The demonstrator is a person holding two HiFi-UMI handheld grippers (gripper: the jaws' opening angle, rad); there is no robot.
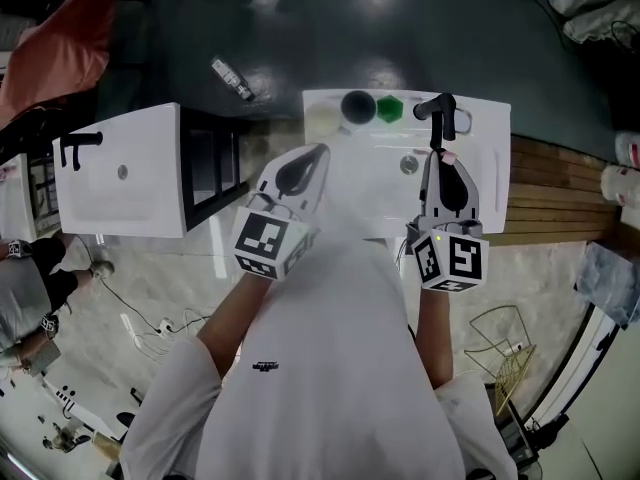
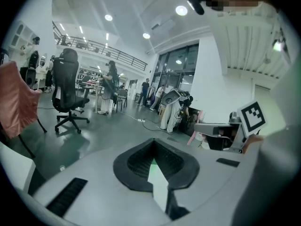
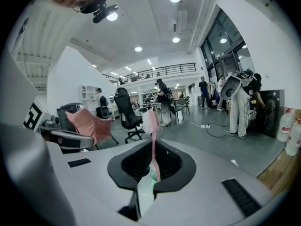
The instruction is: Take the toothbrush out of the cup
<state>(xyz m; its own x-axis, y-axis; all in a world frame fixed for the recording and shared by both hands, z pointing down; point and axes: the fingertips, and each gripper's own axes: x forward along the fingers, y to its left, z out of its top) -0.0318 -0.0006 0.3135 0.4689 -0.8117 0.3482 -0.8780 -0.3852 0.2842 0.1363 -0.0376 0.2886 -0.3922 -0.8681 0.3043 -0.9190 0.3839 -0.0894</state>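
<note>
In the head view a dark round cup (image 1: 358, 106) stands on the back ledge of a white sink (image 1: 480, 183), beside a green object (image 1: 388, 109). My right gripper (image 1: 443, 161) hovers over the basin's right side, near the black faucet (image 1: 440, 116), shut on a pink toothbrush (image 1: 449, 156). In the right gripper view the toothbrush (image 3: 153, 140) stands upright between the jaws of that gripper (image 3: 149, 169), bristle head on top, clear of the cup. My left gripper (image 1: 316, 152) hangs over the basin's left edge, its jaws together and empty; the left gripper view shows it (image 2: 155, 166) pointing out into the room.
A second white sink (image 1: 120, 173) with a black tap (image 1: 80, 146) stands to the left. A small bottle (image 1: 232, 78) lies on the dark floor behind. Wooden boards (image 1: 560, 188) lie at the right, a wire basket (image 1: 505, 353) below them. A person (image 1: 30, 288) stands at far left.
</note>
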